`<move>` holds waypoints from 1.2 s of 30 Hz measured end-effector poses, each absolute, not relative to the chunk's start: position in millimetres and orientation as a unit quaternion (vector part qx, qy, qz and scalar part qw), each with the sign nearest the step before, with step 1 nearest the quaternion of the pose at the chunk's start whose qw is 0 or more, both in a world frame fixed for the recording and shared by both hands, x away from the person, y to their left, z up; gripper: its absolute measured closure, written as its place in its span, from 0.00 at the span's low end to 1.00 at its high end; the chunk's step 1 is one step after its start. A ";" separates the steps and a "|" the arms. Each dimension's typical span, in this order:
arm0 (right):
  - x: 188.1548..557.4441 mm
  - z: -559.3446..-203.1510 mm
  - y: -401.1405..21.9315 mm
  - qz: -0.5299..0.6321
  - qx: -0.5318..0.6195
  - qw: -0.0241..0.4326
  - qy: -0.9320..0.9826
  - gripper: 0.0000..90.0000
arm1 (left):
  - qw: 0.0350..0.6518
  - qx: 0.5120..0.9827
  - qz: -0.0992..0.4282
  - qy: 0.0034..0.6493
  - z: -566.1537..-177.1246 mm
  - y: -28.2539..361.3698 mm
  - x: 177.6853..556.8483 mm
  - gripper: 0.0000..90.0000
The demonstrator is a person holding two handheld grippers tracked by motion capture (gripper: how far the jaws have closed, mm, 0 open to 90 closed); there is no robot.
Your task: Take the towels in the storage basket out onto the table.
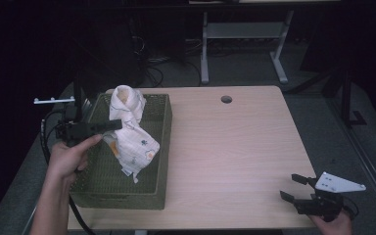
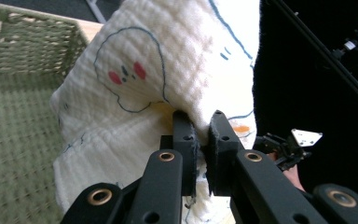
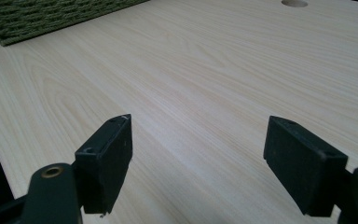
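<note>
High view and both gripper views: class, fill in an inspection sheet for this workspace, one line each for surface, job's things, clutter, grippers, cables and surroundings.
Surface: light wooden table with a round hole near its far edge.
Job's things: white printed cloth hanging over the green woven basket, which sits at the table's left side.
Clutter: nothing seen.
Grippers: left gripper shut on the cloth above the basket; right gripper open, nothing between its jaws, over bare table at the near right corner.
Cables: black cable trailing from the left gripper; more on the floor behind.
Surroundings: dark room, white desk frame beyond the table.
</note>
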State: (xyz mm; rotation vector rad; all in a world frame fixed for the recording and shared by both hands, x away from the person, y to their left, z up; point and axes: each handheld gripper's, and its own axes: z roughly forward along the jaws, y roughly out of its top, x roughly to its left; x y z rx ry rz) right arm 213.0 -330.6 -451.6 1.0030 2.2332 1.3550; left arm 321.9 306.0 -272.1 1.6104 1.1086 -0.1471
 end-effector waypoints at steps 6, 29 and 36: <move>212.8 -451.2 -331.4 0.478 0.353 0.171 0.786 0.26 | 0.558 0.693 -0.065 0.451 -261.9 288.0 324.5 0.93; 211.2 -448.9 -333.1 0.482 0.350 0.177 0.784 0.26 | 0.550 0.752 -0.093 0.350 -233.0 169.6 341.8 0.93; 210.2 -448.5 -332.2 0.479 0.349 0.178 0.785 0.26 | 0.533 0.766 -0.113 0.341 -252.2 135.2 350.2 0.93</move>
